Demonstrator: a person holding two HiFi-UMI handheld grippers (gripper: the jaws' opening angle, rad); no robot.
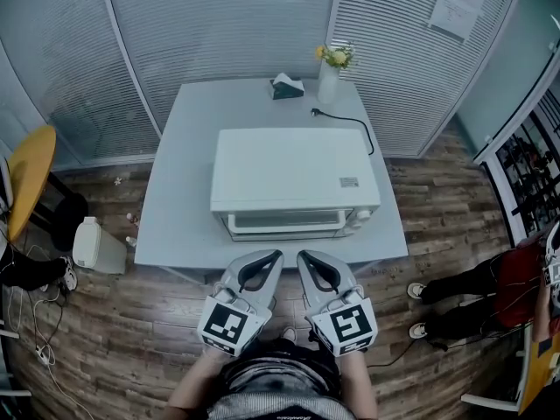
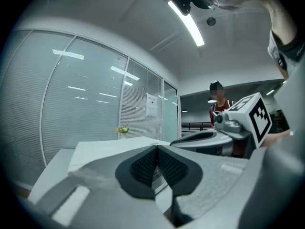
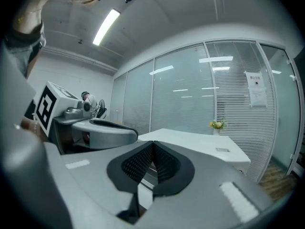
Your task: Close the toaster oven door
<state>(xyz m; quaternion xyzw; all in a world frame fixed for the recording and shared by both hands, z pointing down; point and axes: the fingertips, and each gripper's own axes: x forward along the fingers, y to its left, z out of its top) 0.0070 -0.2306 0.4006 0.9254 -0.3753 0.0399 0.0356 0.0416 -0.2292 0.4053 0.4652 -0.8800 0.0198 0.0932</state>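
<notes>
A white, box-shaped toaster oven [image 1: 293, 178] sits near the front edge of a pale grey square table [image 1: 175, 208], seen from above. Its glass-fronted door [image 1: 287, 221] faces the person and stands upright, flush with the front of the oven. A round knob shows at the door's right end.

Just in front of the table edge, the person holds two grey grippers side by side, both pointing towards the oven front and roughly level. The left gripper [image 1: 278, 254] and the right gripper [image 1: 302, 254] angle slightly inward, so their tips sit close together below the middle of the door. They are near the oven but apart from it. Each carries a white cube with black square markers at its rear, by the person's hands.

In the left gripper view, the ribbed black pads [image 2: 145, 166] are pressed together with nothing between them. The right gripper view shows the same: its black pads [image 3: 164, 163] meet, and the jaws are empty. In both views the oven's white top lies just beyond the tips.

Behind the oven on the table, a black power cord [image 1: 350, 125] trails loose. Beside it are a white vase of yellow flowers [image 1: 331, 68] and a small dark object [image 1: 286, 86]. Walls of glass with pale blinds [image 1: 227, 24] stand behind the table. On the wood-plank floor [image 1: 131, 322], a yellow chair [image 1: 31, 173] and a white container [image 1: 96, 245] stand at the left. A person in red [image 1: 490, 287] sits at the right.
</notes>
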